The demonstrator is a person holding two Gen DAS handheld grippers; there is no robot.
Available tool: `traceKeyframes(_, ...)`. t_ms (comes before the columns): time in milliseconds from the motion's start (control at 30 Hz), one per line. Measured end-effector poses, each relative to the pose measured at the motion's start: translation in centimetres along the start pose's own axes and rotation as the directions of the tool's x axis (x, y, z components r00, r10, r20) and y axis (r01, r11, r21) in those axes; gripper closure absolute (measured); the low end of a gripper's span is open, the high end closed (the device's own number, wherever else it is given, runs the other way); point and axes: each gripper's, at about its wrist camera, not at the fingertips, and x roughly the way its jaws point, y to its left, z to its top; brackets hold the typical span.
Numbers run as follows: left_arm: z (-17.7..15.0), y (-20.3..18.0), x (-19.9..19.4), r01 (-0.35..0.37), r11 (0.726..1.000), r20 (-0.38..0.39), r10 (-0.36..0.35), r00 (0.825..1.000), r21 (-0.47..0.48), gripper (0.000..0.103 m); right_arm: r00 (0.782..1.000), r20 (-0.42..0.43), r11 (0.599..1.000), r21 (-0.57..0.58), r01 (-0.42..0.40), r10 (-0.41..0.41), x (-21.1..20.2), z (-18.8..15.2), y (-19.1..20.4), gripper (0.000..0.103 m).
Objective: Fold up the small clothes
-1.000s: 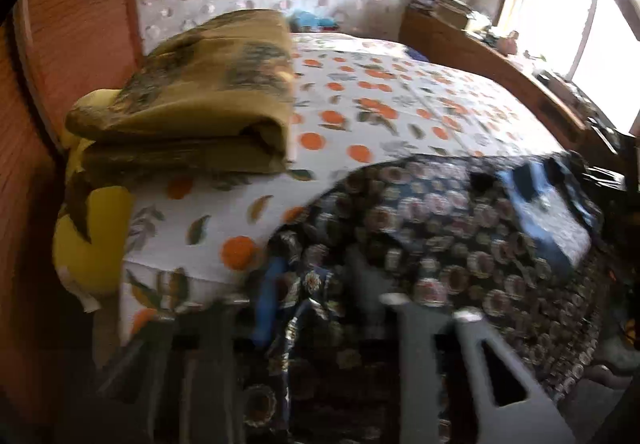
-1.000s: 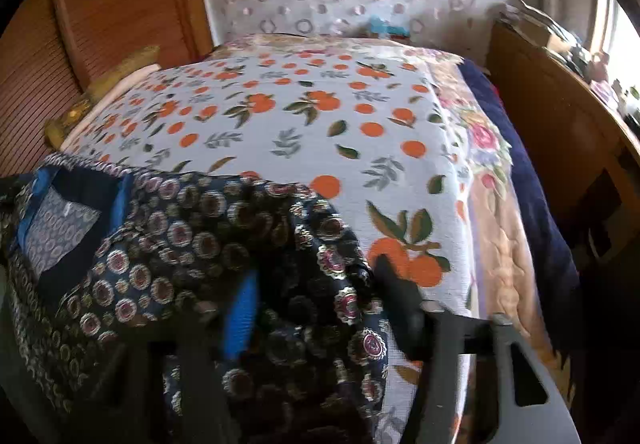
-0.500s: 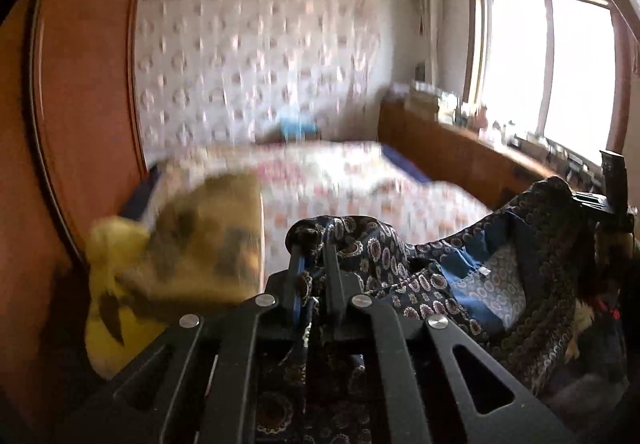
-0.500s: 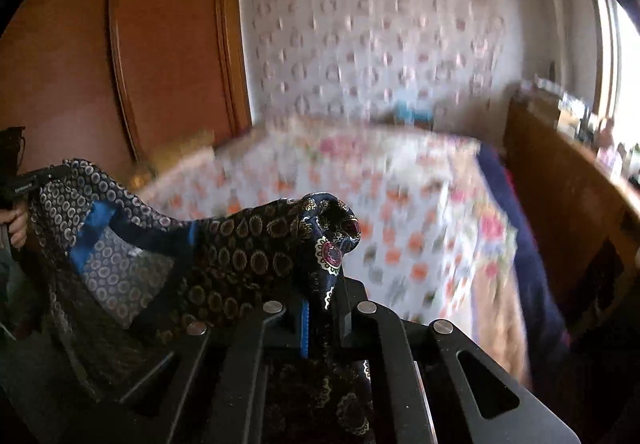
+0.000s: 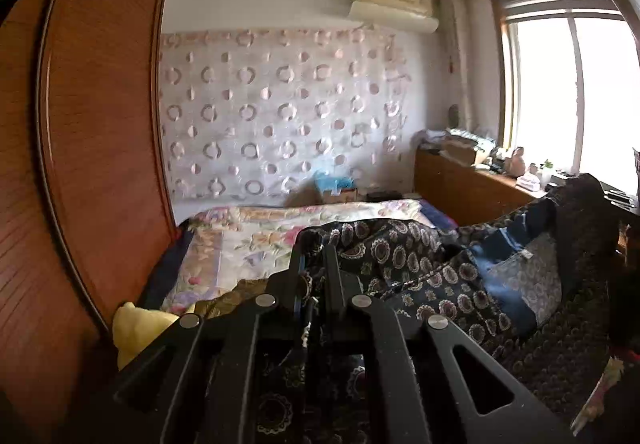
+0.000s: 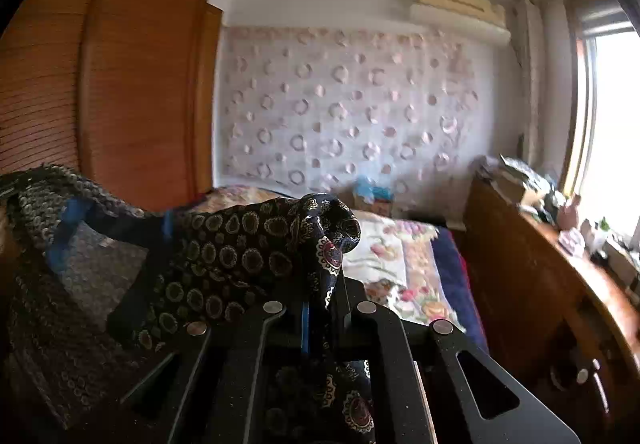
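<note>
A dark patterned garment [image 5: 452, 268] with a blue inner band hangs in the air between both grippers. My left gripper [image 5: 314, 268] is shut on one corner of it, with cloth bunched over the fingertips. In the right wrist view the same garment [image 6: 224, 252] stretches away to the left, and my right gripper [image 6: 324, 284] is shut on its other corner. The garment is lifted above the bed [image 5: 256, 240]. Its lower part hangs out of sight below the grippers.
A wooden wardrobe [image 5: 92, 148] stands close on the left. A folded olive cloth [image 5: 240, 290] and a yellow pillow [image 5: 136, 328] lie at the bed's near left. A cluttered wooden counter [image 6: 560, 276] runs under the window on the right.
Both grippers closed on the garment's corners and lifted it up off the bed. The views swung from looking down at the bedspread to looking level across the room.
</note>
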Motion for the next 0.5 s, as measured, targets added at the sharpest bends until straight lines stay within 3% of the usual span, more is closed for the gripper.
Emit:
traceKeyframes(200,-4.2,0.1,5.4,-0.022,1.000,-0.146,0.023,0.989,0.013,0.095,0.988,-0.151,1.000,0.014,0.017,-0.015,7.7,-2.7,4.5,0.096)
traceKeyframes(367,-8.2,0.5,9.4,-0.035,0.999,-0.282,0.033,0.959,-0.005,0.090,0.954,-0.301,0.998,0.062,0.023,-0.003,13.2,-6.4,6.7,0.094)
traceKeyframes(467,-10.1,0.6,9.9,-0.043,0.999,-0.338,0.033,0.941,-0.022,0.084,0.927,-0.373,0.993,0.082,0.081,-0.045,15.5,-7.9,7.9,0.072)
traceKeyframes(500,-10.5,0.5,9.7,-0.042,0.999,-0.343,0.031,0.939,-0.024,0.077,0.920,-0.387,0.992,0.080,0.094,-0.056,15.9,-8.3,8.3,0.065)
